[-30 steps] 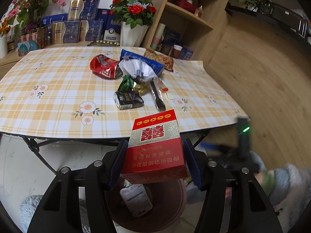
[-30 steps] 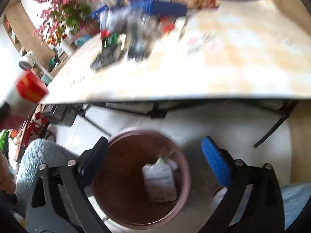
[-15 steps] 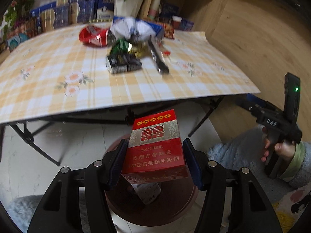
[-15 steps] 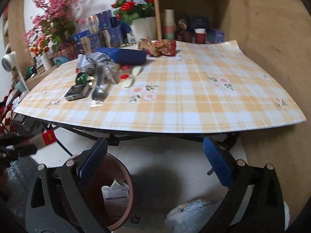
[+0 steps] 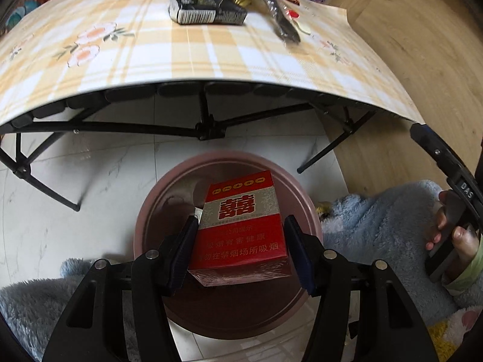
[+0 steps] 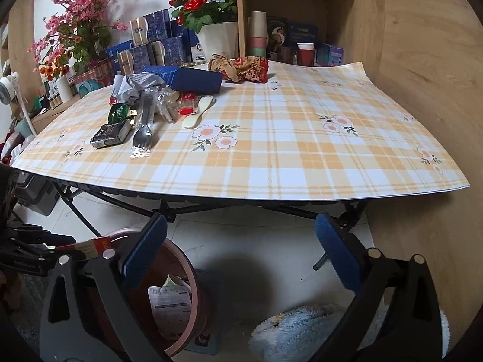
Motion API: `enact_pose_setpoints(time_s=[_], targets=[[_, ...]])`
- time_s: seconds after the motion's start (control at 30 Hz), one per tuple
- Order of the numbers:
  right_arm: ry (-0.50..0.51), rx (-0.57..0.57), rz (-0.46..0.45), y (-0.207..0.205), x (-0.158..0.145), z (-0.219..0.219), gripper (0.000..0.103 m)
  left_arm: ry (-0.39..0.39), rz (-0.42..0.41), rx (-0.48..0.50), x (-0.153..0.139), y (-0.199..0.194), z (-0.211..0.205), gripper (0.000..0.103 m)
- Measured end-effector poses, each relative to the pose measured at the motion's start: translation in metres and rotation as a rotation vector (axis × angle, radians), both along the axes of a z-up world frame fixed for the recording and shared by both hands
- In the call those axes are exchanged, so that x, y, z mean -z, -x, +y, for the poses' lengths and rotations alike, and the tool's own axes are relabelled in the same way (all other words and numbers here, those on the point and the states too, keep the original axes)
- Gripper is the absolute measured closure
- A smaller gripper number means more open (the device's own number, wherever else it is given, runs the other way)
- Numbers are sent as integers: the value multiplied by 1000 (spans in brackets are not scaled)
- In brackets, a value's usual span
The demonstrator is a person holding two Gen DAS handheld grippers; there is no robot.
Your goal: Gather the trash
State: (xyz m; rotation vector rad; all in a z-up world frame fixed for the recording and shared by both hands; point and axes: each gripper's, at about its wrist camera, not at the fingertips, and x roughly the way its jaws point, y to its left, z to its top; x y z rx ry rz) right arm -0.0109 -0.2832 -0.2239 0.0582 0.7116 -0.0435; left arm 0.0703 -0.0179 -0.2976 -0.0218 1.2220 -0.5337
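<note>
My left gripper [image 5: 241,250] is shut on a red cigarette box [image 5: 241,226] and holds it right above the round brown bin [image 5: 151,208] on the floor. The bin also shows in the right wrist view [image 6: 193,295], with a white packet [image 6: 170,304] inside. My right gripper [image 6: 238,256] is open and empty, in front of the table edge. On the checked table [image 6: 286,150] lie a black pack [image 6: 110,134], a wrapped spoon [image 6: 142,132], a white spoon [image 6: 199,111], a blue box [image 6: 193,80] and crumpled wrappers [image 6: 241,68].
Black folding table legs [image 5: 208,126] stand behind the bin. Flower pots [image 6: 211,39], boxes and a wooden shelf [image 6: 295,15] stand behind the table. A fluffy blue rug [image 6: 289,331] lies on the floor. The left gripper with its box shows at the right wrist view's left edge [image 6: 45,250].
My left gripper has come down from table height with the red box, to just over the bin. My right gripper has swung up from the bin to face the table.
</note>
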Motion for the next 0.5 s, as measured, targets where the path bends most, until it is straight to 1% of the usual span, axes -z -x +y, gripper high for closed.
enact_pose_setpoints(time_s=[0.13, 0.17, 0.27, 0.33, 0.4, 0.5], targets=[[2, -7, 2, 1, -1, 2, 6, -6, 6, 0, 0, -1, -1, 46], [2, -8, 3, 1, -1, 2, 6, -1, 1, -2, -1, -1, 0, 43], [5, -11, 1, 2, -1, 4, 6, 41, -32, -17, -9, 2, 4, 27], [11, -13, -2, 2, -2, 5, 6, 75, -69, -40, -18, 4, 9, 23], [14, -15, -3, 2, -2, 6, 6, 102, -95, -66, -24, 6, 15, 17], [21, -16, 0, 2, -2, 8, 6, 142, -137, -120, -34, 7, 25, 14]])
